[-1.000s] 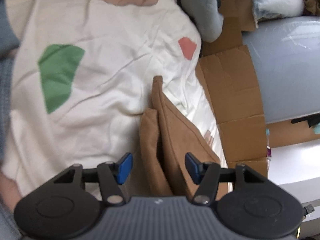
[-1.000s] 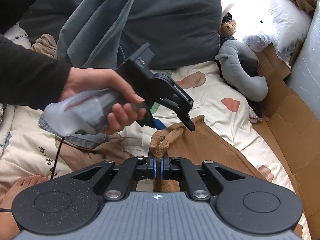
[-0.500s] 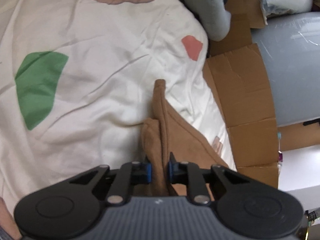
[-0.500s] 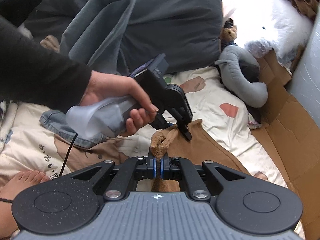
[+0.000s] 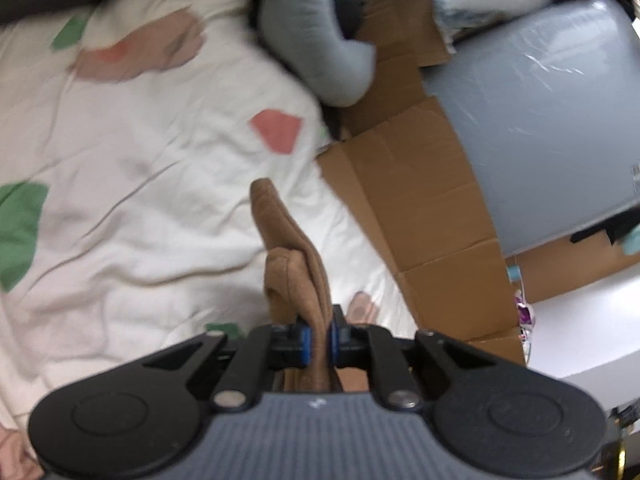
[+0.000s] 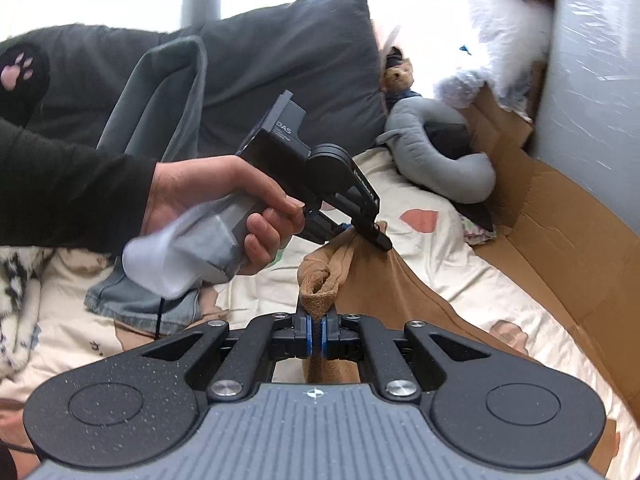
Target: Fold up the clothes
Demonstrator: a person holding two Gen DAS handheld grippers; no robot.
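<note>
A second ago the left gripper (image 5: pixel 317 338) stood spread over the brown cloth (image 5: pixel 298 276); now its jaws are closing, pads pressing a fold of it. The right gripper (image 6: pixel 316 334) stays pinched on another bunched edge. The cloth has come up off the white sheet (image 5: pixel 140 200), stretched between both, cardboard (image 5: pixel 416 200) to the right. The grey plush (image 6: pixel 440 160) lies far right.

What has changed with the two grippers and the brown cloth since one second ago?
The left gripper, open a second ago, is closing on the brown cloth and has lifted its edge off the bedsheet. The right gripper stayed shut on the cloth.
</note>
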